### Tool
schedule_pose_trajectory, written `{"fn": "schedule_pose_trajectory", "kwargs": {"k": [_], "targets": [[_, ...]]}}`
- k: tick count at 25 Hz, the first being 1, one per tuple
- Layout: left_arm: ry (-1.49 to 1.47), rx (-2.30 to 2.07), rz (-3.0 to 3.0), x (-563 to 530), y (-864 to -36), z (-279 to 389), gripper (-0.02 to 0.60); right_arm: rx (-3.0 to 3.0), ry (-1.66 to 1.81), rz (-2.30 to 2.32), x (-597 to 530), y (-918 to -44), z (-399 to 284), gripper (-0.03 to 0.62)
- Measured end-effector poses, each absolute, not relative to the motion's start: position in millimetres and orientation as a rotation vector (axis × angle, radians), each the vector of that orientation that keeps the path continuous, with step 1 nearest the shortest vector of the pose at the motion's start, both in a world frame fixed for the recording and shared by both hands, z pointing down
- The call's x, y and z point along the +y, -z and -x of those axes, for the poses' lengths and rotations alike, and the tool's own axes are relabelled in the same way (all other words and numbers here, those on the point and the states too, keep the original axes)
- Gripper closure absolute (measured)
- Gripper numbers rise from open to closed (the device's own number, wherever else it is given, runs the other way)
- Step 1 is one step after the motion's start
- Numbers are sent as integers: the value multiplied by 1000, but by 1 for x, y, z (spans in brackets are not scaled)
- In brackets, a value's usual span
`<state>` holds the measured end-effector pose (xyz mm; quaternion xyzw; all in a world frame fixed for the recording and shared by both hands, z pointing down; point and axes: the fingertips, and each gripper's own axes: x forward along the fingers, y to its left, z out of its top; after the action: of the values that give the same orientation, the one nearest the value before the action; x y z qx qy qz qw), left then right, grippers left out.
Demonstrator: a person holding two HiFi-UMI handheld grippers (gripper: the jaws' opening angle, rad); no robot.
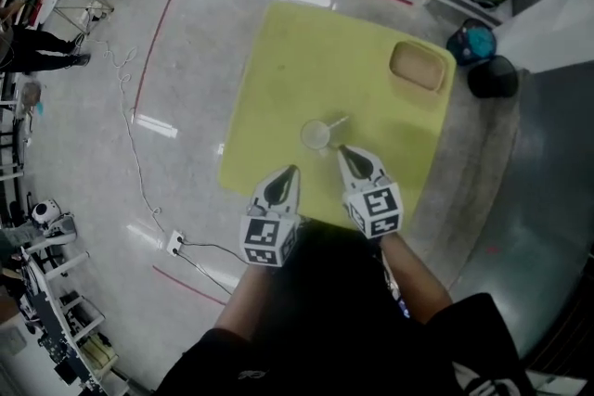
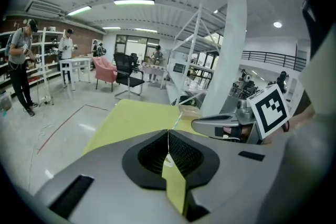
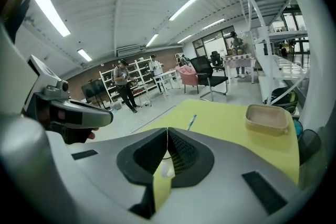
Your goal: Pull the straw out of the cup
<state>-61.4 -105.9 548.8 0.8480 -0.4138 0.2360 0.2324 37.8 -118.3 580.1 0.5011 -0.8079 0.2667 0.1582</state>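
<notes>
1. Where: cup (image 1: 316,134) upright near mid tabletop (image 1: 278,42). Straw (image 1: 337,121) is in it, free end leaning over the rim toward 2 o'clock. Tray (image 1: 417,66) well apart at 1 o'clock, not needed.
2. Tools: left tool (image 1: 291,170) at 7 o'clock of cup, near, not touching. Right tool (image 1: 341,149) at 5 o'clock, just beside cup. Both have jaws pressed together w/ nothing between; each tool's own view shows them meeting, w/ only straw & tabletop beyond.
3. Step in hand, my read: approach, pre-grasp. Nothing gripped yet.
4. To do it well: spread both tools before closing in, since shut jaws would just knock the cup.
5. Left tool: take cup wall low, from the 7–8 o'clock side, gently. Looks like thin clear plastic, prob. light, so may squash or skid.
6. Right tool: pinch straw above rim, on the leaning part, jaws across it, not along.
7. Pull along straw's own line, up & toward 2 o'clock. A sideways drag prob. tips the cup.
8. Risk: straw is thin & easy to miss. Check in right tool view that it sits between the jaws before squeezing.
</notes>
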Motion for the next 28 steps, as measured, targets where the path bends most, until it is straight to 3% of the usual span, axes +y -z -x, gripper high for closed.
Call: {"fn": "schedule_pose_trajectory", "kwargs": {"k": [21,22,24,28], "targets": [[-702,-1193,-2232,-121,-581,82,537,-2262,-846,-1419,-147,-639,-35,571],[-702,-1197,-2229,-122,-581,83,537,-2265,-856,-1416,-148,-641,-35,552],[-701,-1206,-2223,-121,-580,85,537,-2261,-884,-1410,-149,-647,-34,443],[-706,-1207,-2209,-115,-582,91,537,-2263,-917,-1434,-151,-651,-34,433]]}}
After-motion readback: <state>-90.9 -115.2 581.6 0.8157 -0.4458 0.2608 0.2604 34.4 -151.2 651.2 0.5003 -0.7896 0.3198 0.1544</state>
